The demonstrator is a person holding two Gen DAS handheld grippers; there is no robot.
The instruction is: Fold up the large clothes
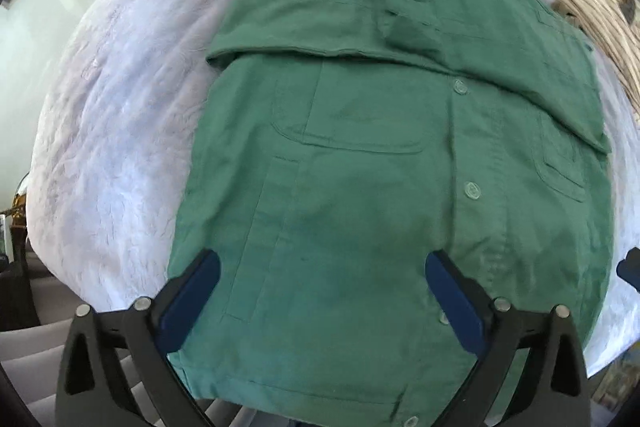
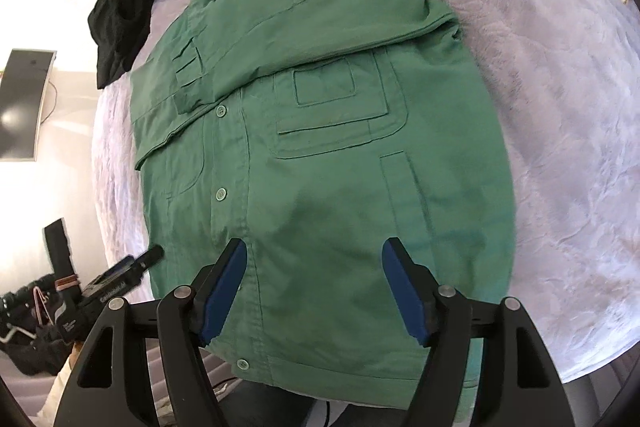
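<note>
green shirt (image 1: 360, 195) on bedspread (image 1: 112, 131) — sleeves seemingly folded across

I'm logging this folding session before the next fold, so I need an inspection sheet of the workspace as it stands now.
Surface: pale lavender bedspread, textured, covering the bed.
Job's things: green shirt lying flat, buttoned front up, sleeves folded across the chest, hem toward the grippers.
Clutter: black garment bunched beside the shirt's collar end; beige striped fabric at the far edge.
Grippers: left gripper open, above the hem, holding nothing; right gripper open, above the hem, holding nothing.
Cables: thin cord on the wall by the monitor.
Surroundings: dark monitor on a white wall; dark gear on the floor.
</note>
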